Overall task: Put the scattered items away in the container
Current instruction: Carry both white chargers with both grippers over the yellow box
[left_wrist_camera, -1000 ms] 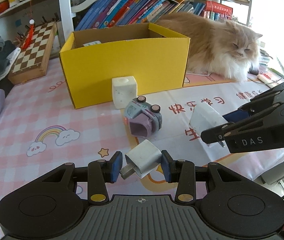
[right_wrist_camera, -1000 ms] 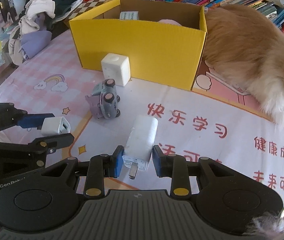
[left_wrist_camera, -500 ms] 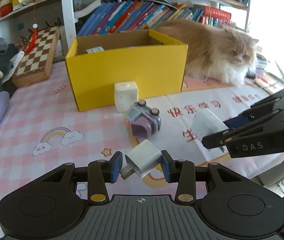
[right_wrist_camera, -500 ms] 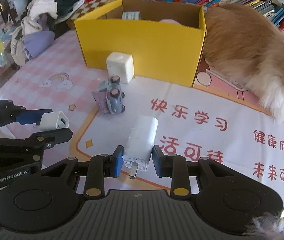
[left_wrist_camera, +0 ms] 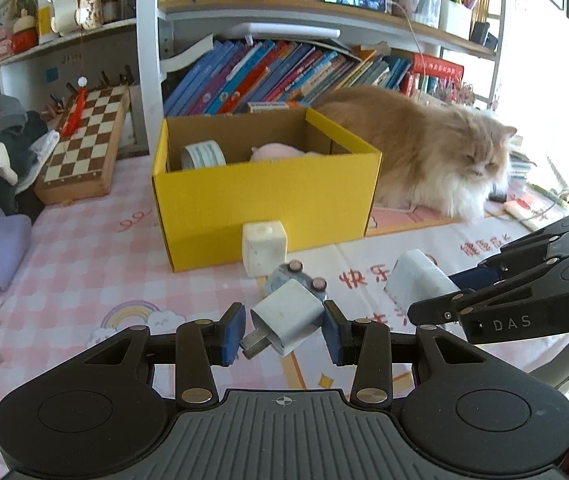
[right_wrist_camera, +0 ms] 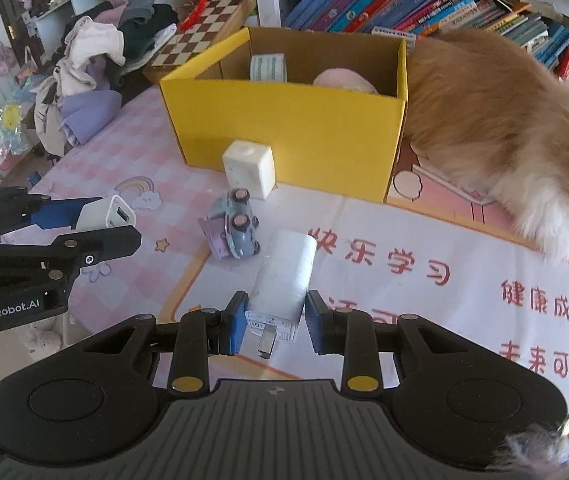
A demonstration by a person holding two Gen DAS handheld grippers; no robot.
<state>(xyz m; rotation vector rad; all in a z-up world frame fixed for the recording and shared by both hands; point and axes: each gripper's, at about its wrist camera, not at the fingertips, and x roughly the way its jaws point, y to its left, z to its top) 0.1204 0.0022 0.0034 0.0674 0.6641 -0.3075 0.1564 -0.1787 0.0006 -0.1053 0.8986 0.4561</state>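
Both grippers were mid-carry: the left gripper (left_wrist_camera: 284,330) clamped a small white charger (left_wrist_camera: 286,320), the right gripper (right_wrist_camera: 272,326) a taller white adapter (right_wrist_camera: 282,280). The yellow box (left_wrist_camera: 264,204) sat at upper centre, so each load probably needed lifting over its rim before release.

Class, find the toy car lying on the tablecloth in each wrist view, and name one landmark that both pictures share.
Left wrist view: the toy car sits at centre, mostly hidden behind the small white charger in the left gripper.
Right wrist view: the toy car lies on its side, left of centre.
Shared landmark: the yellow box, with the white cube in front.
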